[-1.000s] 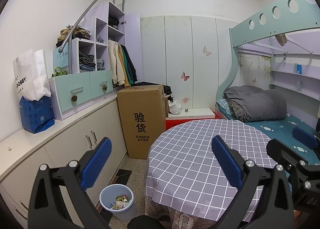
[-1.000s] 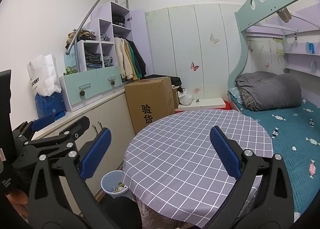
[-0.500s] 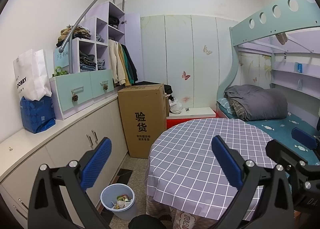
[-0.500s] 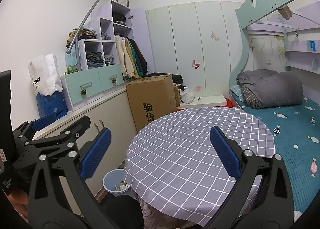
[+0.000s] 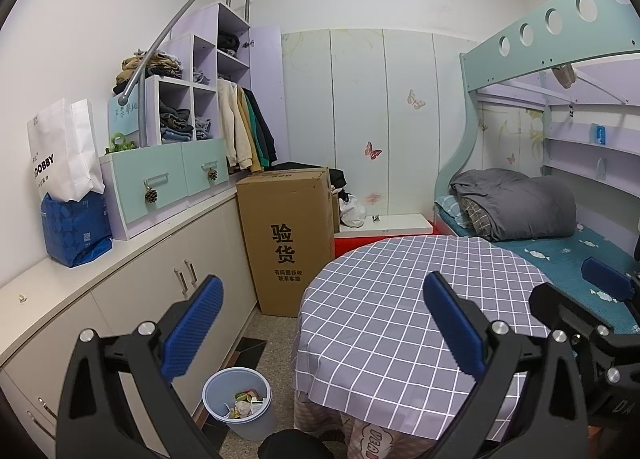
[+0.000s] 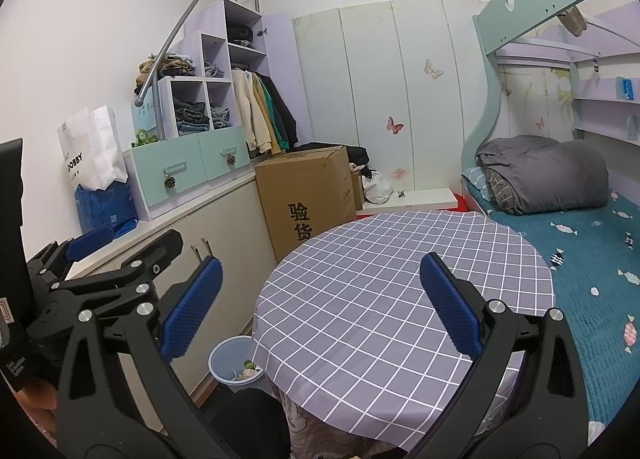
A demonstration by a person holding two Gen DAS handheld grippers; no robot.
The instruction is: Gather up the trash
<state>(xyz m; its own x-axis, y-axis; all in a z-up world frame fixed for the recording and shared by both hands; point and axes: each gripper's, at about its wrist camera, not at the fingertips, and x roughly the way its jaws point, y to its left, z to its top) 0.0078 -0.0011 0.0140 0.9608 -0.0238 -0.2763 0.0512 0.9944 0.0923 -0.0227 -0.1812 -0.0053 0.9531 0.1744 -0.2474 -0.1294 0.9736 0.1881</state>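
A pale blue trash bin (image 5: 239,403) stands on the floor left of the round table, with wrappers and paper scraps inside; it also shows in the right wrist view (image 6: 234,363), partly hidden by the tablecloth. My left gripper (image 5: 322,327) is open and empty, held above the table's near left edge and the bin. My right gripper (image 6: 320,305) is open and empty above the table. The round table (image 5: 404,311) has a grey checked cloth with nothing on it. The left gripper also appears at the left of the right wrist view (image 6: 100,255).
A tall cardboard box (image 5: 288,239) stands on the floor behind the bin. Low cream cabinets (image 5: 160,291) run along the left wall, with a blue bag (image 5: 76,231) on top. A bunk bed (image 5: 560,227) with a grey duvet lies to the right.
Both grippers have drifted slightly back and up, so the bin and table sit a little lower and farther in view. Both stay open and empty.
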